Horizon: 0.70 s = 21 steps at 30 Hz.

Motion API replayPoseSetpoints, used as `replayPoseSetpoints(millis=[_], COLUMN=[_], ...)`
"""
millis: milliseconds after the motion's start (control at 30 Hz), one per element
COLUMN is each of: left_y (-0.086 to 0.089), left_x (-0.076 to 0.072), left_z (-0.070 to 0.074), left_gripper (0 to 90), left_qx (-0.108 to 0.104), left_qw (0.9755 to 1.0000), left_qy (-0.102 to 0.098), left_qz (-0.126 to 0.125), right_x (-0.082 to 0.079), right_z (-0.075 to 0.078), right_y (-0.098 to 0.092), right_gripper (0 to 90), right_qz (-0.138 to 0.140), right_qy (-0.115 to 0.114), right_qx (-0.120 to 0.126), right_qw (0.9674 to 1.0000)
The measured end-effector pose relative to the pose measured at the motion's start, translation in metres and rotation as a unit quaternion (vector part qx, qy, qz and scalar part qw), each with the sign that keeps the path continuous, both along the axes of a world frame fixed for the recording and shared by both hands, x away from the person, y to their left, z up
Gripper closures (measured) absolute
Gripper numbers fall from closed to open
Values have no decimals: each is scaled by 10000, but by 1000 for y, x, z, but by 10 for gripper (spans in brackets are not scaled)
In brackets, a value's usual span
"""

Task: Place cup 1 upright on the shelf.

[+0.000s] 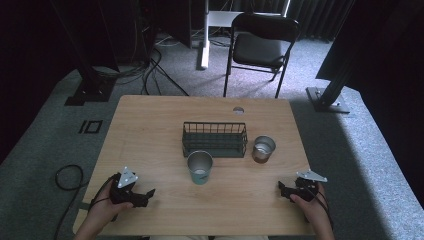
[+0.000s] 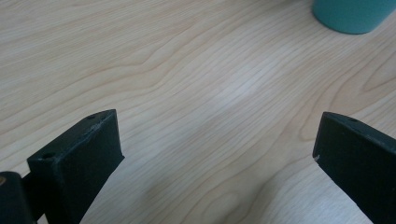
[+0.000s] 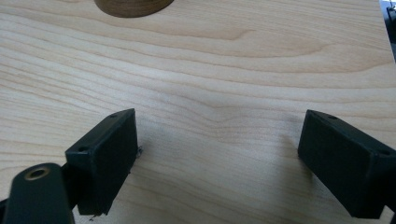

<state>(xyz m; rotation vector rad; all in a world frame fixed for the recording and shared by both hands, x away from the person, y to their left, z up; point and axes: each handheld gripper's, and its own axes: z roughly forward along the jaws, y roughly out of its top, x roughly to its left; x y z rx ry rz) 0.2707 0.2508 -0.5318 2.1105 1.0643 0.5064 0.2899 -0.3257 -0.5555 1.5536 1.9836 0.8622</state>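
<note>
Resting low at the near corners of the table (image 1: pixel 150 120), a pale board with long wavy grain and a small round hole near its far edge, the two tongs sit well apart from each other. The left gripper (image 1: pixel 145 193) is matt black and blocky, topped by a grey three-cornered plate, and its jaws stand wide apart with nothing between them; in the left gripper view (image 2: pixel 217 154) only bare wood lies in the gap. The right gripper (image 1: pixel 282 189) is likewise spread and holding nothing, its square-cut jaws (each with a small screw hole in the top face) framing plain grain in the right gripper view (image 3: pixel 218 149). Between them, nearer the middle, stands the teal cup (image 1: pixel 200 167), a tapered tumbler with a dull metal lining, upright and just in front of the wire basket (image 1: pixel 215 138), a dark oblong of thin bars. Right of the basket stands the brown cup (image 1: pixel 263 149), shorter, with a shiny metal inside, close to the basket's end. Both cups stand apart from either gripper.
</note>
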Motion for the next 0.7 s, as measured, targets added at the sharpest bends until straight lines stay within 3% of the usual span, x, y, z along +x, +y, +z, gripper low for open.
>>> replayPoseSetpoints(millis=[700], left_y=[-44], left_x=[8], left_z=[7], left_gripper=[18], left_qx=[-75], left_qw=[9976], left_qy=[-170], left_qz=[-660], right_x=[0], right_z=[0], right_y=[0], right_gripper=[116], right_qz=[1], right_qy=[0], right_qx=[0], right_qw=[10000])
